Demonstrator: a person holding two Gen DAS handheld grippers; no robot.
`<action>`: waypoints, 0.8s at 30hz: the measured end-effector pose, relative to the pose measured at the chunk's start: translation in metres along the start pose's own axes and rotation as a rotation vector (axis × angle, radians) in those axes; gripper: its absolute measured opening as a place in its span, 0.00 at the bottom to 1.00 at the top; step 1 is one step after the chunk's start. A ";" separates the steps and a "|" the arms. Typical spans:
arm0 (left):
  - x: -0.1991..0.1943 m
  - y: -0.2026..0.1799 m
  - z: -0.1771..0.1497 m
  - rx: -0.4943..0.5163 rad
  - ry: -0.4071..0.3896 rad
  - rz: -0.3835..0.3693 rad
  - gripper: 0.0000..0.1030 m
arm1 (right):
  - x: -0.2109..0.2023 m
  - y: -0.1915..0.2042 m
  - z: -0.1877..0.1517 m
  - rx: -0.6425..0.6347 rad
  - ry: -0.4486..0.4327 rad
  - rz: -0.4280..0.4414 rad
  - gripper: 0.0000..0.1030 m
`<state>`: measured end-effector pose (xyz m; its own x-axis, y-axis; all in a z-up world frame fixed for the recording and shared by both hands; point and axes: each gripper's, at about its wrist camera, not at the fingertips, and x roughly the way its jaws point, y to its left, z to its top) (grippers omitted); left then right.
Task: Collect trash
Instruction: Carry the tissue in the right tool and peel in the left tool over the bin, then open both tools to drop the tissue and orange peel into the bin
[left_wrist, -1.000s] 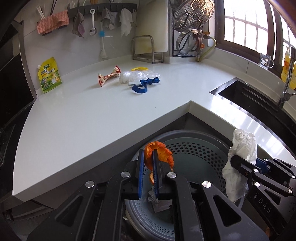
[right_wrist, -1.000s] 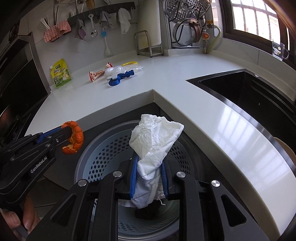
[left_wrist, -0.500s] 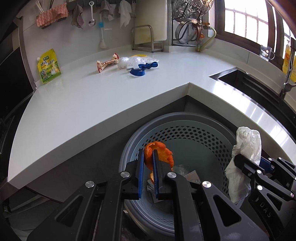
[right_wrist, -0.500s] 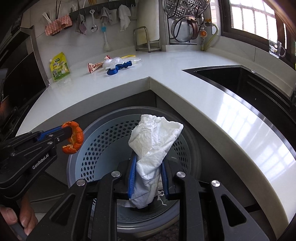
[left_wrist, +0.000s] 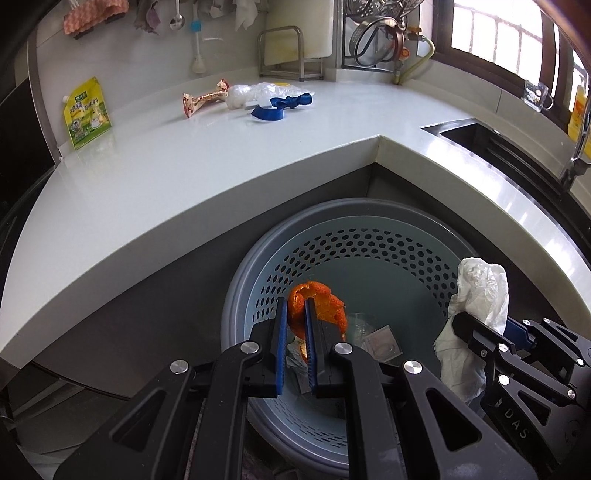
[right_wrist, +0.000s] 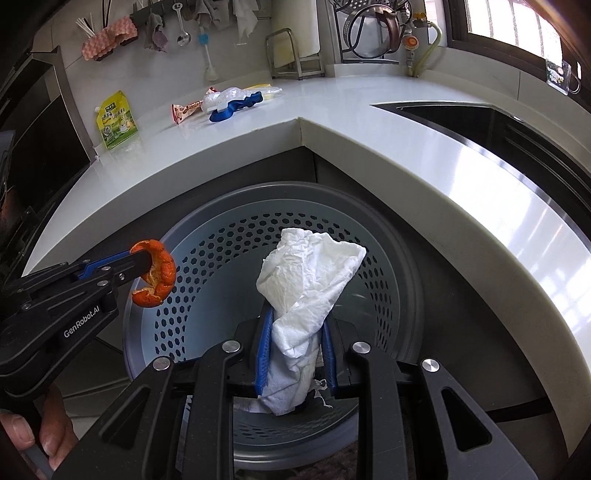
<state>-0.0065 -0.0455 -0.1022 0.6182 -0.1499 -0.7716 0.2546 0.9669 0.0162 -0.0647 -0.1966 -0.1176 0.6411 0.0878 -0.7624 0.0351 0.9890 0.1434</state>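
My left gripper (left_wrist: 296, 314) is shut on an orange peel (left_wrist: 325, 306) and holds it over the grey perforated trash bin (left_wrist: 369, 240). The peel also shows in the right wrist view (right_wrist: 157, 273). My right gripper (right_wrist: 295, 325) is shut on a crumpled white paper towel (right_wrist: 306, 288) above the same bin (right_wrist: 207, 258); the towel shows in the left wrist view (left_wrist: 476, 295). Bits of trash (left_wrist: 380, 341) lie in the bin's bottom.
On the white corner counter (left_wrist: 184, 177) lie a twisted snack wrapper (left_wrist: 201, 99), a clear plastic bag (left_wrist: 258, 94) and a blue strip (left_wrist: 280, 107). A yellow-green pouch (left_wrist: 86, 112) leans on the wall. A sink (right_wrist: 480, 118) is at the right.
Both grippers have drawn back and lowered toward the bin, which now shows more fully below them. Each still holds its item.
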 end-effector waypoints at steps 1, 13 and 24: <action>0.001 0.000 0.000 -0.001 0.004 -0.001 0.10 | 0.002 0.000 -0.001 0.000 0.004 0.002 0.21; 0.009 0.004 -0.002 -0.012 0.026 -0.010 0.14 | 0.009 -0.004 -0.002 0.011 0.022 0.001 0.27; 0.004 0.018 -0.003 -0.058 -0.002 0.004 0.61 | -0.001 -0.012 -0.002 0.036 -0.013 -0.022 0.51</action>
<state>-0.0017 -0.0278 -0.1063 0.6209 -0.1460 -0.7702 0.2082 0.9779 -0.0176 -0.0671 -0.2082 -0.1195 0.6500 0.0647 -0.7572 0.0767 0.9857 0.1501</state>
